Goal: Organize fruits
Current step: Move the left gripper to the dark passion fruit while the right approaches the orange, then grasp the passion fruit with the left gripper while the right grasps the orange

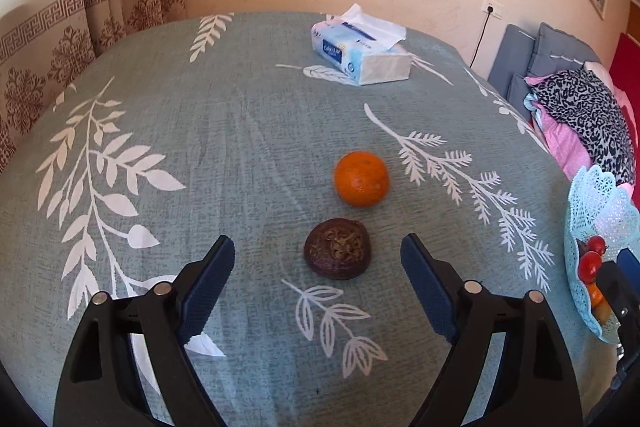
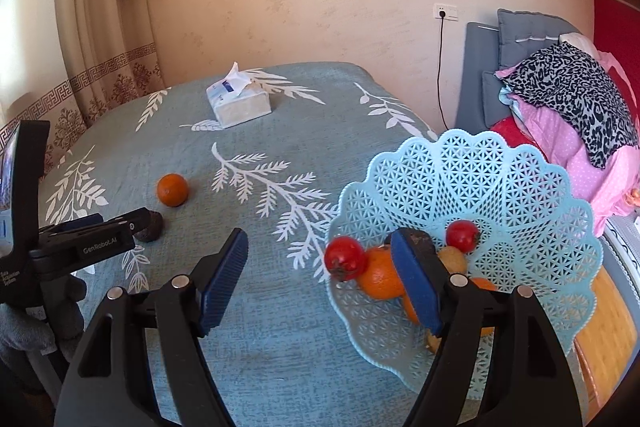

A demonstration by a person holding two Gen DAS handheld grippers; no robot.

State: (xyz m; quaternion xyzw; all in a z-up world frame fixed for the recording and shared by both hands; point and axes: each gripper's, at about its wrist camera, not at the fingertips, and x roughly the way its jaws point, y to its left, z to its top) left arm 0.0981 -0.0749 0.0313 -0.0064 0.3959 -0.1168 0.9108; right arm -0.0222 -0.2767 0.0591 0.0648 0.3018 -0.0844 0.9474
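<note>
A dark brown round fruit (image 1: 338,248) lies on the teal leaf-print tablecloth (image 1: 200,167), just ahead of my open, empty left gripper (image 1: 318,255). An orange (image 1: 361,179) lies just beyond it. In the right wrist view the orange (image 2: 172,189) shows at left, with the brown fruit (image 2: 151,227) partly hidden behind the left gripper (image 2: 116,223). My right gripper (image 2: 320,247) is open and empty at the near left rim of a light blue lattice basket (image 2: 520,195). The basket holds red fruits (image 2: 345,258), oranges (image 2: 380,273) and other fruits.
A tissue box (image 1: 360,53) stands at the far side of the table. The basket (image 1: 600,211) is at the table's right edge. A sofa with cushions and folded clothes (image 2: 572,107) stands to the right. Curtains (image 1: 80,39) hang at the left.
</note>
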